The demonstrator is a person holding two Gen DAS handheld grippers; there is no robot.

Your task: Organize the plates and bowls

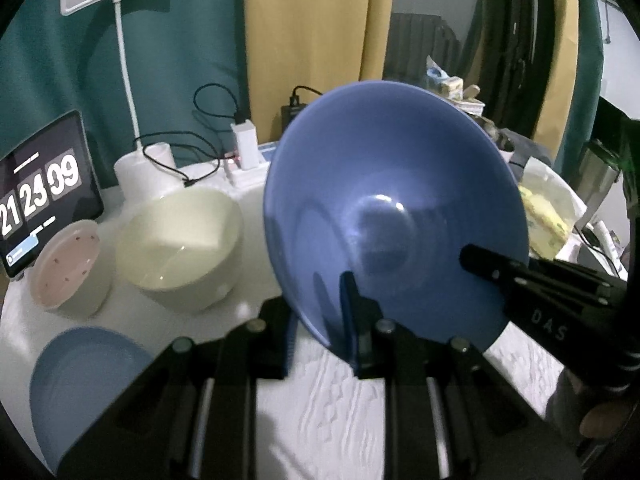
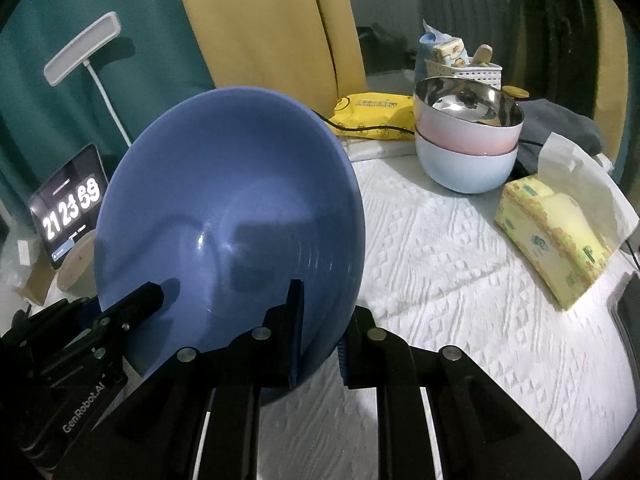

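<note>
A big dark-blue bowl (image 1: 392, 208) hangs tilted above the white-clothed table (image 1: 332, 392), its inside facing both cameras. My left gripper (image 1: 316, 312) is shut on its lower rim, one finger inside the bowl and one outside. My right gripper (image 2: 328, 312) pinches the rim of the blue bowl (image 2: 228, 220) in the same way. Each view also shows the other tool: the right gripper (image 1: 476, 258) coming in from the right, the left gripper (image 2: 148, 296) from the left. A cream bowl (image 1: 180, 240), a small pink-lined bowl (image 1: 66, 268) and a light-blue plate (image 1: 84, 380) rest on the table's left.
A steel-lined pink bowl sits stacked in a pale-blue bowl (image 2: 468, 160) at the back right. A yellow tissue pack (image 2: 556, 232), a yellow wipes pack (image 2: 372, 116) and a white basket (image 2: 464, 70) are near it. A clock tablet (image 1: 44, 192), a paper roll (image 1: 144, 172) and a lamp stand far left.
</note>
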